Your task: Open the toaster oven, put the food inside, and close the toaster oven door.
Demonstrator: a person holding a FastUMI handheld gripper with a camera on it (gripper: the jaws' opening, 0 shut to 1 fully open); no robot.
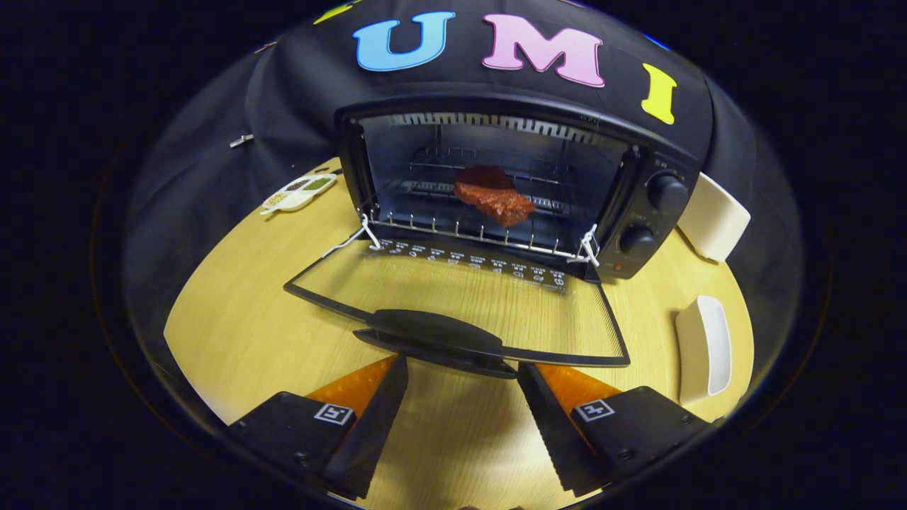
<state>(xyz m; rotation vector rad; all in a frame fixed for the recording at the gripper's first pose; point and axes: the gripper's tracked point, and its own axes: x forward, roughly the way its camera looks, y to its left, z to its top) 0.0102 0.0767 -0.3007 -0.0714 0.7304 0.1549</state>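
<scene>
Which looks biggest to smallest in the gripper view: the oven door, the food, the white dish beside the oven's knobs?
1. Oven door, open flat just ahead of the open tongs.
2. White dish.
3. Food on the rack, though it sits farthest away, so its rank against the dish is unsure.

You can read nothing: the white print along the toaster oven door [468, 263] is too small, and the gripper [462, 368], fingers apart, bears only square coded tags.

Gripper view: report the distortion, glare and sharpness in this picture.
Gripper view: fisheye bends the table edge and the toaster oven outline; the open glass door shows the wood through it with little glare; the food on the rack looks sharp; the open gripper sits just short of the door handle, casting soft shadows.
</scene>
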